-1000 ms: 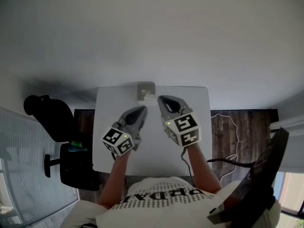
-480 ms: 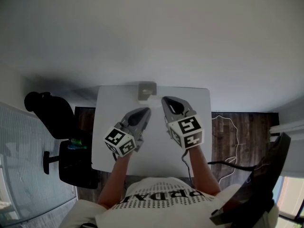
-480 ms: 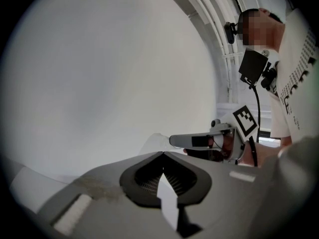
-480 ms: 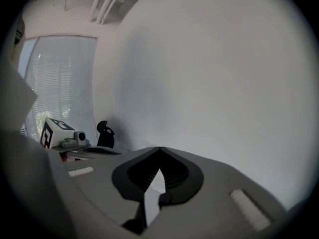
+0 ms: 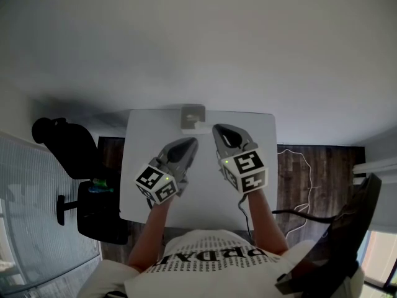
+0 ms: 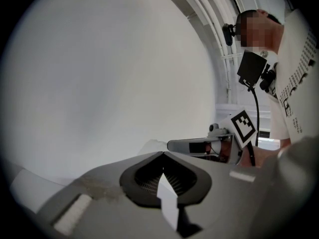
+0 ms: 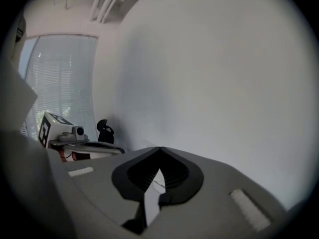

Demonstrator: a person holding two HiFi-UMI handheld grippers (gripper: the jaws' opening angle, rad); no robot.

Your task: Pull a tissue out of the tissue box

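Currently, the tissue box (image 5: 191,117) sits at the far edge of the white table (image 5: 260,135), roughly midway along that edge. A white tissue (image 5: 197,126) stands out of its top opening, on the side nearer the person.

Left gripper (image 5: 191,143): jaws fully closed, tip against tip, as the left gripper view (image 6: 162,153) confirms. It holds nothing. It is positioned over the table just on the near side of the tissue box, with its tips pointing toward the box and close to it but apart from it. In the left gripper view, a pale folded edge, apparently the tissue (image 6: 151,146), rises just beyond the closed tips.

Right gripper (image 5: 217,129): jaws likewise fully closed and meeting at the tips in the right gripper view (image 7: 159,148), gripping nothing. Its tips lie just beside the near right corner of the tissue box, close to the protruding tissue. Whether the tips touch the tissue cannot be determined from the head view.

Both grippers lie side by side and near each other. The box stands ahead of them, slightly left of the gap between them. A black chair (image 5: 68,151) stands off the table's left side.
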